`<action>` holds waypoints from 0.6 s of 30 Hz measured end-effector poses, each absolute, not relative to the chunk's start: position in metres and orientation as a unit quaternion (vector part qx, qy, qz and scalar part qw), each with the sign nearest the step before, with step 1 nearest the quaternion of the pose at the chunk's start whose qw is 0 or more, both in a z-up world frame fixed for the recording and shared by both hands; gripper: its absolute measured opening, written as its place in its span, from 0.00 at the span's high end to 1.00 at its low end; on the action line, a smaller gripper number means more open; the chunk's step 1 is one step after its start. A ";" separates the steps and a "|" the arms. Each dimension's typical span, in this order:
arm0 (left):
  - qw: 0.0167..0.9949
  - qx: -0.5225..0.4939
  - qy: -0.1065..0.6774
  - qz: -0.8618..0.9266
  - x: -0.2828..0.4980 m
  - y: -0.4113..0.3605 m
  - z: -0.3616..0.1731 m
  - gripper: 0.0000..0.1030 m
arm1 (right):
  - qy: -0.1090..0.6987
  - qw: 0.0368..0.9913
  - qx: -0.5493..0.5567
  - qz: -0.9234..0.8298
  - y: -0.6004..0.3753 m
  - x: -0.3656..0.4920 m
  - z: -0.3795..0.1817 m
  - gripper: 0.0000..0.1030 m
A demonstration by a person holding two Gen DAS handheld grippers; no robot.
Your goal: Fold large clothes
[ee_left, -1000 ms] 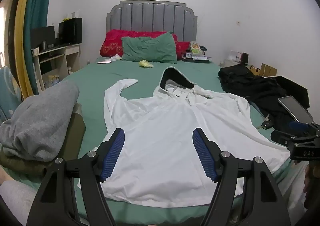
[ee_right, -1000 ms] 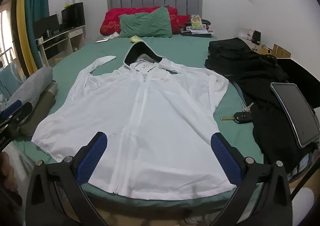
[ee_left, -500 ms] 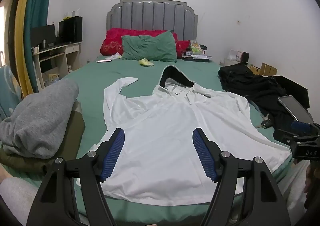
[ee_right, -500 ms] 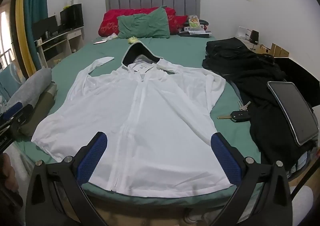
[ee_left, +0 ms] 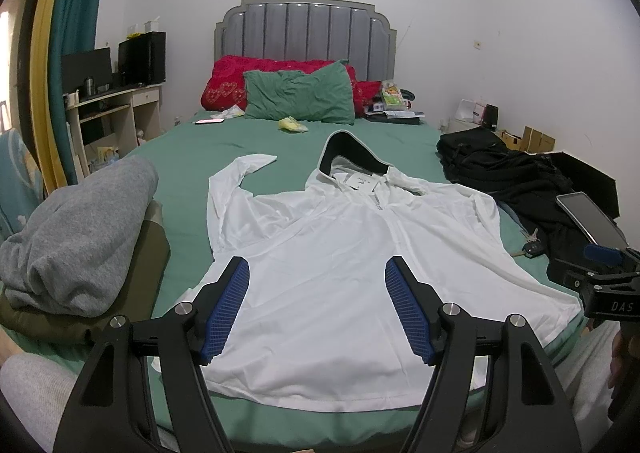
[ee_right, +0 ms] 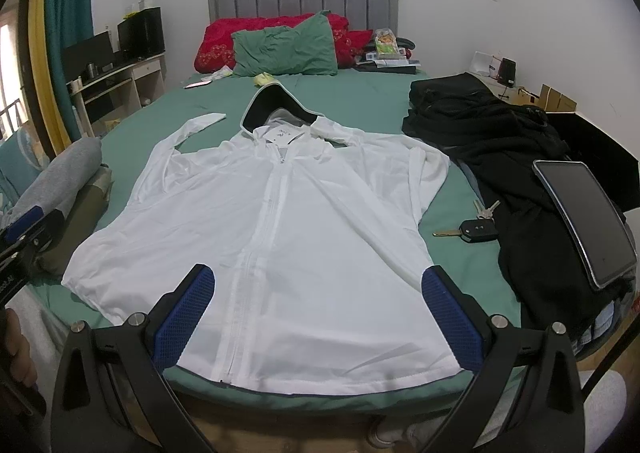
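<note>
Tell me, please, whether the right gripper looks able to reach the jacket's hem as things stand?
Probably yes: the right gripper is open, jaws apart above the white jacket, whose hem lies flat at the bed's near edge with nothing over it.

The white jacket (ee_right: 304, 221) is thin, smooth cloth with a faint sheen. The bed sheet (ee_right: 360, 101) under it is matt green cloth. The folded grey garment (ee_left: 80, 229) looks like soft, fuzzy fleece. The tablet (ee_right: 584, 213) has a glossy glass face and a shiny metal rim. Each claw (ee_left: 317, 309) (ee_right: 318, 317) has matt black plastic arms, ribbed blue pads (ee_left: 228, 305) and bright metal bolts.
</note>
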State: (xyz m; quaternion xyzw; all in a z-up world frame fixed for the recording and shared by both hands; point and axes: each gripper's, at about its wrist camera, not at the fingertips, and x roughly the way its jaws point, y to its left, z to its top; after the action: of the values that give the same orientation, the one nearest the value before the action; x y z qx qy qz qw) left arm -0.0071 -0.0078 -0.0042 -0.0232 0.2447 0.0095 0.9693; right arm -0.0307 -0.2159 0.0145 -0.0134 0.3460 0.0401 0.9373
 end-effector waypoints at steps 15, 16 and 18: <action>0.969 -0.024 0.246 0.009 -0.007 -0.008 -0.005 0.28 | 0.347 0.937 -0.012 0.039 -0.216 -0.030 0.014 0.01; 0.969 -0.025 0.246 0.009 -0.007 -0.008 -0.005 0.28 | 0.347 0.937 -0.012 0.039 -0.216 -0.031 0.015 0.01; 0.969 -0.024 0.246 0.009 -0.006 -0.008 -0.005 0.28 | 0.348 0.937 -0.011 0.038 -0.218 -0.030 0.014 0.01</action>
State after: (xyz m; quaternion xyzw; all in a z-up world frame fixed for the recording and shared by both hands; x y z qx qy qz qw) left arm -0.0065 -0.0081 -0.0049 -0.0245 0.2456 0.0087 0.9690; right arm -0.0304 -0.2185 0.0140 -0.0112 0.3480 0.0383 0.9367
